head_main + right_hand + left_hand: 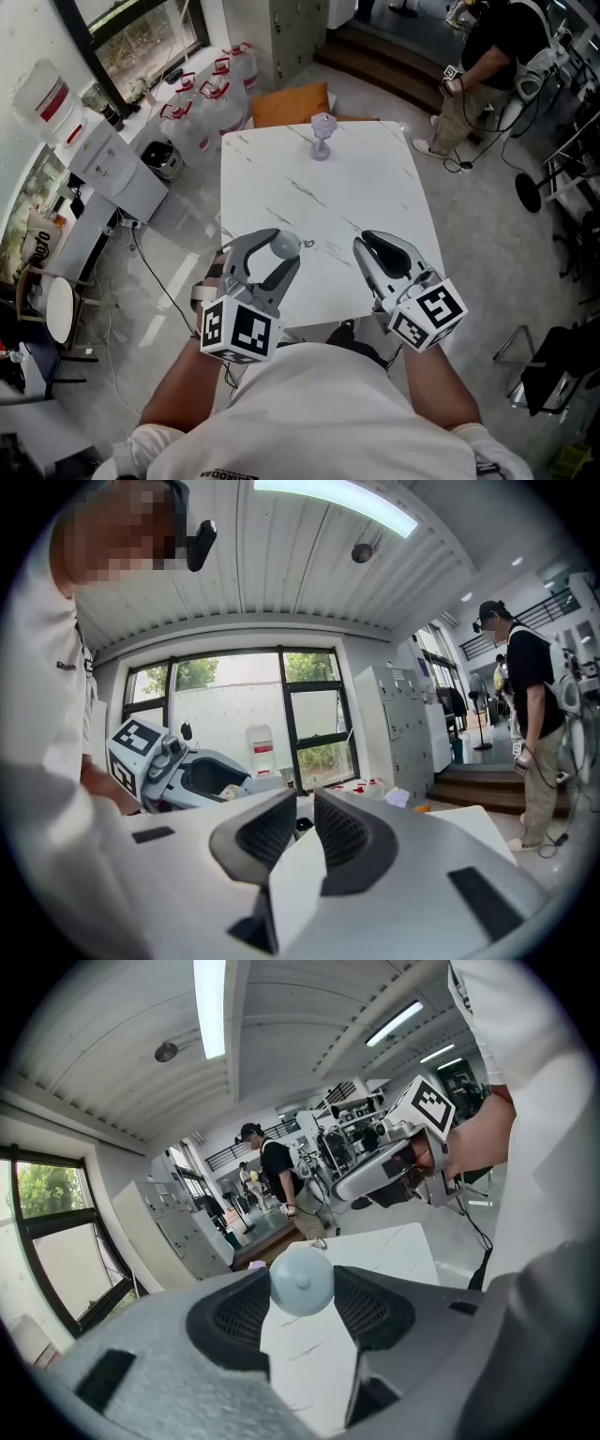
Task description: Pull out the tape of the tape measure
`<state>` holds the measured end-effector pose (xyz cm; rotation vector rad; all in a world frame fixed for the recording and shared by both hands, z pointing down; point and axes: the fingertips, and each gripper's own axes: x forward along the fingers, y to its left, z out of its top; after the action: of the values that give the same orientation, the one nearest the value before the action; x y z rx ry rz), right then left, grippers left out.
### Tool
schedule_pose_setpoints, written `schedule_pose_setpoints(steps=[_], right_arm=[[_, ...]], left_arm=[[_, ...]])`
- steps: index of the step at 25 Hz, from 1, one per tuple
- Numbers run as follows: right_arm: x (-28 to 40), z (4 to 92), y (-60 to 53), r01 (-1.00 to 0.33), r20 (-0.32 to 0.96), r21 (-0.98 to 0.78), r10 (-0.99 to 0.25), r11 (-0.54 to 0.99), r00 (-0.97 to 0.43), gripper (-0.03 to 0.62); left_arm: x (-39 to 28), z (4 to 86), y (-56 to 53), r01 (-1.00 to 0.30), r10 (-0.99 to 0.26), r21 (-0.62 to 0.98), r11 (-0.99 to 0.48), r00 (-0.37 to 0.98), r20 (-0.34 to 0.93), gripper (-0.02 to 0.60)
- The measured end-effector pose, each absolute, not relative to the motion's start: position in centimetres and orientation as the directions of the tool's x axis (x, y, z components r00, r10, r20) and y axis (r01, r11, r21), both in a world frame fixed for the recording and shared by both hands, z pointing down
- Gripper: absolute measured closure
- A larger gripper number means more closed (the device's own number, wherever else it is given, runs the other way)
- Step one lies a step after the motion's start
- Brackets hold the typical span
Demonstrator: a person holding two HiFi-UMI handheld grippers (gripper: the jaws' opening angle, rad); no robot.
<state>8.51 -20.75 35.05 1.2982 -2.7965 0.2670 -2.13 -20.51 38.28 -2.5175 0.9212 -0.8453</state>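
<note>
The left gripper is clenched on the round pale tape measure, its pads pressing on two opposite sides; the right gripper stands slightly parted with nothing between its jaws. To do this step well, the right jaws should probably pinch the small end tab squarely, then draw straight away while the left holds steady. The tab juts toward the right gripper, near but apart, over the white marble table.

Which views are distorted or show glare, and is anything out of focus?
Head view: sharp, even daylight, no glare on the table. Left gripper view: fisheye with dark corners, glaring ceiling lamp, tape measure sharp. Right gripper view: same fisheye, bright window, near shirt blurred.
</note>
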Motion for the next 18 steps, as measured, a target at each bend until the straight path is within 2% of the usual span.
schedule_pose_setpoints(steps=[14,18], right_arm=[[2.9,36.5,-18.8,-0.606,0.134,-0.228,-0.592,0.762,-0.795,0.500],[2.4,36.4,-18.3,-0.587,0.127,-0.226,-0.573,0.778,-0.809,0.525]], left_arm=[[0.4,37.3,-18.8,-0.433,-0.621,-0.473,-0.767,0.685,0.381,0.359],[0.5,37.6,-18.6,-0.423,-0.615,-0.476,-0.771,0.686,0.389,0.359]])
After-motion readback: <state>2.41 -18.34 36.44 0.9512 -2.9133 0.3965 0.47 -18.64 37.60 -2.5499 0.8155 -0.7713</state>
